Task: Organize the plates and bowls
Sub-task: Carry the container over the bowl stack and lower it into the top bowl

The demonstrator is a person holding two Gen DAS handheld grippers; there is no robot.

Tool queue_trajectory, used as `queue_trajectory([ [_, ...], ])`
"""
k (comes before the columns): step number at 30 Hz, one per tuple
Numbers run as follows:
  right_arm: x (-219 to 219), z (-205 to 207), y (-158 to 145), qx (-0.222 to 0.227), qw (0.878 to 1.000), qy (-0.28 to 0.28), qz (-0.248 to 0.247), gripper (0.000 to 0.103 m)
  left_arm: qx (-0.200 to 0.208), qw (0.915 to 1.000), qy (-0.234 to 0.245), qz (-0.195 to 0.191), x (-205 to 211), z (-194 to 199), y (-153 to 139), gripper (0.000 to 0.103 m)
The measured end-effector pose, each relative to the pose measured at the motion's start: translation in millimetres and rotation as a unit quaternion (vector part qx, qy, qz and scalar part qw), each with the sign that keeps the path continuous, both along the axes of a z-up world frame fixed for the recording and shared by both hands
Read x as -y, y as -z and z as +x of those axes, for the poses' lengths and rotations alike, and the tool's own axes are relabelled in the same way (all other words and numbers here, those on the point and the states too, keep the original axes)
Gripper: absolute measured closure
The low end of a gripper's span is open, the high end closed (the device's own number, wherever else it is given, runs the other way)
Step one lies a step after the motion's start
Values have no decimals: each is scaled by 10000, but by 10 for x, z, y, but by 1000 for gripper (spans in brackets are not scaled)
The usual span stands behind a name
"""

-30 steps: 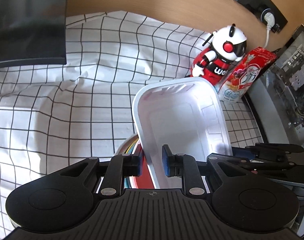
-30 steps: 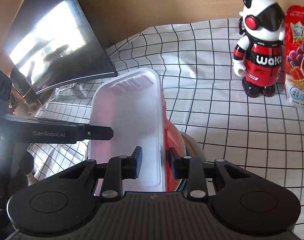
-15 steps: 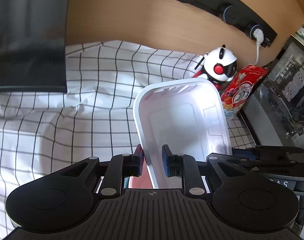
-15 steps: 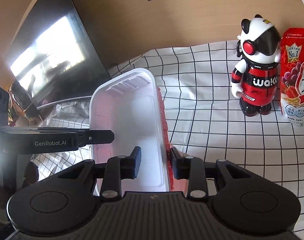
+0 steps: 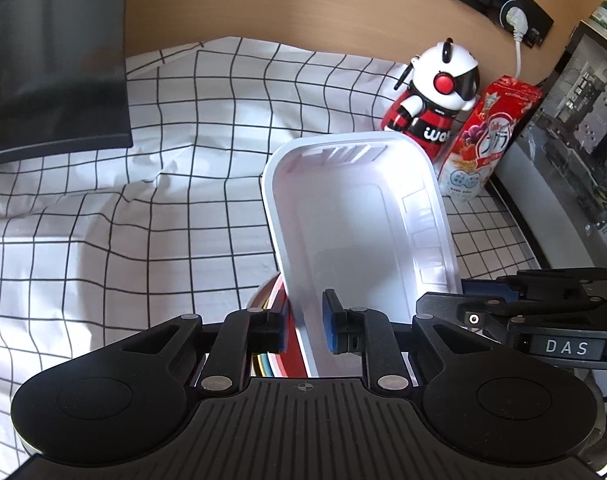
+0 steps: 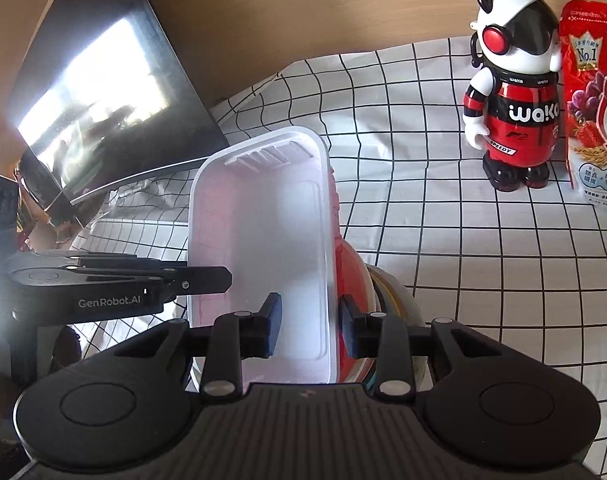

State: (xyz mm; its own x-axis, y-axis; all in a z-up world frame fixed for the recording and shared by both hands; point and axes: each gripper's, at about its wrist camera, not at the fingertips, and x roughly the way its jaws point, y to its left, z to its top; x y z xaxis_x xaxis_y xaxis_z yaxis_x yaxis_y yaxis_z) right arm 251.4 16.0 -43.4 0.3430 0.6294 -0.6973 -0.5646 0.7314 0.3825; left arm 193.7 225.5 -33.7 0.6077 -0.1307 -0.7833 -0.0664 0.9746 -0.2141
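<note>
A white rectangular plastic tray [image 5: 359, 216] rests on a stack of round coloured plates and bowls, red on top [image 5: 293, 354]. My left gripper [image 5: 305, 326] is shut on the tray's left rim together with the red plate's edge. My right gripper [image 6: 307, 326] straddles the tray's right rim [image 6: 329, 280] and the red plate [image 6: 349, 320]; its jaws stand wider than before. The tray [image 6: 263, 240] tilts up away from both cameras. The stack's lower pieces are mostly hidden.
A checked white cloth [image 5: 143, 220] covers the table. A red and white panda robot toy [image 6: 511, 96] and a red cereal bag [image 6: 595, 112] stand at the back right. A dark monitor [image 6: 103, 92] stands back left. A computer case [image 5: 583, 132] is at the right.
The stack with the tray rose off the cloth, then came back down closer to it. My right gripper's jaws have spread wider.
</note>
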Motion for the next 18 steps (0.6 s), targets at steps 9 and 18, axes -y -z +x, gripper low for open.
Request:
queue_trajectory([
  [9,25,49,-132,344,9991,101,213,67,578,9982,61,137,29,20,-166,83],
  [18,4,-105,146,350,9992,-97,-152,68,121,9988,377,271,96,51,182,86],
])
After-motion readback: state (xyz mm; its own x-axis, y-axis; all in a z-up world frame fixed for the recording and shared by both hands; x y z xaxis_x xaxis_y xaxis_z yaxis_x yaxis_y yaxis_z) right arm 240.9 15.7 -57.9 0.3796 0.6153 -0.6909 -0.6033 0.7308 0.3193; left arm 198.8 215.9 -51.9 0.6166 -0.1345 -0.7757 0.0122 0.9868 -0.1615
